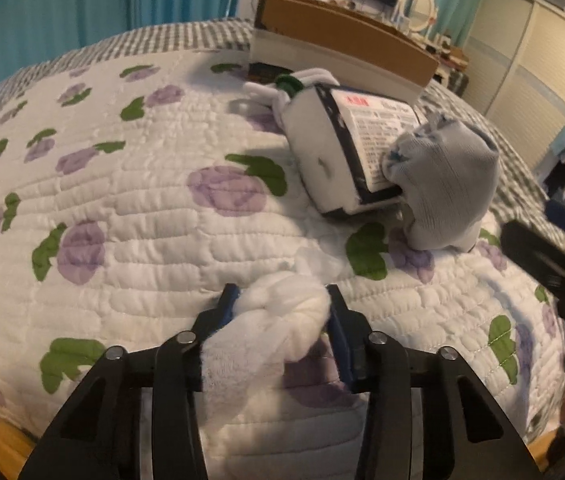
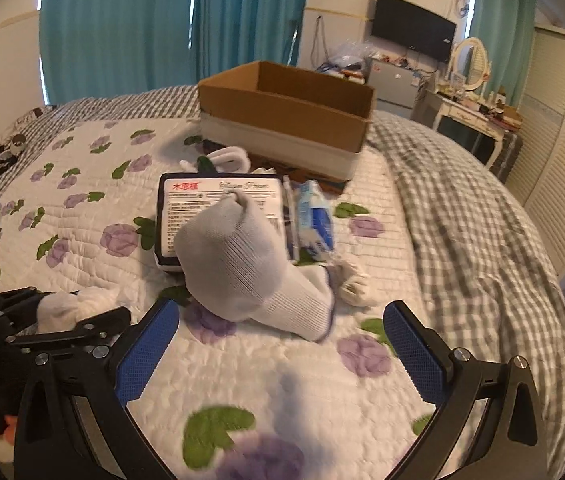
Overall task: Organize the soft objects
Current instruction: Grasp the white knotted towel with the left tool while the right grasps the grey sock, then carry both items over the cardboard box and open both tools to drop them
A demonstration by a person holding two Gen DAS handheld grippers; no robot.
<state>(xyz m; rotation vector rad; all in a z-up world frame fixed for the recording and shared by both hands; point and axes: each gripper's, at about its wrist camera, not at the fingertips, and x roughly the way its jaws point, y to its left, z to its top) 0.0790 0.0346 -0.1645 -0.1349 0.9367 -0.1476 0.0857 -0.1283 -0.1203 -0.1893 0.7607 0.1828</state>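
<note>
My left gripper is shut on a white sock just above the flowered quilt; it also shows at the left of the right wrist view. A grey-and-white sock stands bunched on the quilt against a white tissue pack; both show in the left wrist view, the sock and the pack. My right gripper is open and empty, its blue pads just short of the grey sock. A brown cardboard box stands open behind.
A white glove and a small blue carton lie by the tissue pack. Another white sock lies right of the grey one. A grey checked blanket covers the bed's right side. A dark soft toy lies far left.
</note>
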